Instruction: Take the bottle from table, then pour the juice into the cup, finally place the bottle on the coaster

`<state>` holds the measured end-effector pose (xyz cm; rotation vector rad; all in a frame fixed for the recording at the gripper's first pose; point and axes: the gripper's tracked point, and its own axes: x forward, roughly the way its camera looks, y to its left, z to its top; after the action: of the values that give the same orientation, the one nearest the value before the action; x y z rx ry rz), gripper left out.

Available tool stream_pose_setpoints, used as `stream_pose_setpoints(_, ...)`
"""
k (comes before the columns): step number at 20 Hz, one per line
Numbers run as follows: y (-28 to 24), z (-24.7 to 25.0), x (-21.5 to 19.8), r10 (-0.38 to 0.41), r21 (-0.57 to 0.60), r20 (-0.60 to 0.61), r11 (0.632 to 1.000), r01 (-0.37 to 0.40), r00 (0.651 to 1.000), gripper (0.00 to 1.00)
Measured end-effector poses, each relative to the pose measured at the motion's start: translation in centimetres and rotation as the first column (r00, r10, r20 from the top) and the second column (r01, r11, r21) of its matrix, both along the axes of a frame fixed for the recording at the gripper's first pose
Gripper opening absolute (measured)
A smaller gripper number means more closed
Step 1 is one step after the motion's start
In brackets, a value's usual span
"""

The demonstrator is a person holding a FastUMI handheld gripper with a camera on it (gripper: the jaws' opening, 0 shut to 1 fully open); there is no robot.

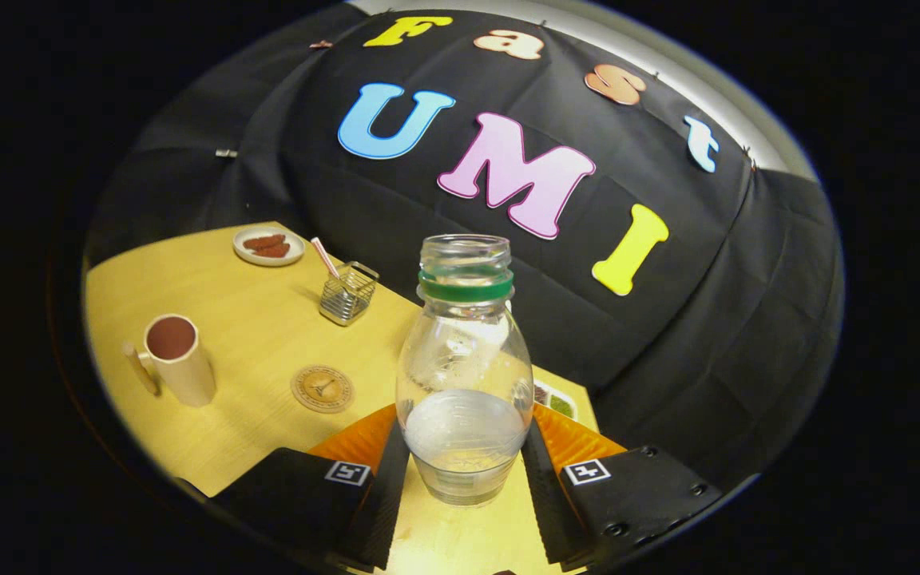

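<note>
Gripped low on its belly between both fingers of the claw (465,471), the uncapped bottle (464,367) stands upright above the table (260,343), keeping juice in, with cup (179,359) and coaster (322,388) beyond.

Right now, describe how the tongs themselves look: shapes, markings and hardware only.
The tongs are two flat, ridged fingers that widen back into blocky housings. Each housing carries a small square black-and-white marker near its front corner. Round screw heads dot the housing on the right of the view. Orange ribbed panels sit behind the fingers. No cables or sleeve are visible.
</note>
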<state>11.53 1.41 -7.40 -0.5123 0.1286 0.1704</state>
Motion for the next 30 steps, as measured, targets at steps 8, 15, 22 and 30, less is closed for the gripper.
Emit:
stream_pose_setpoints(8,5.9,-0.5,-1.3,0.038,-0.170,0.035,0.985,-0.031,0.999,0.72)
stream_pose_setpoints(15,10.6,-0.6,-0.5,0.104,-0.355,0.071,0.932,-0.072,0.992,0.72)
stream_pose_setpoints(22,14.2,-1.8,-0.1,0.171,-0.494,0.065,0.861,-0.117,0.983,0.72)
stream_pose_setpoints(30,17.1,-3.7,0.6,0.300,-0.675,0.075,0.717,-0.173,0.951,0.72)
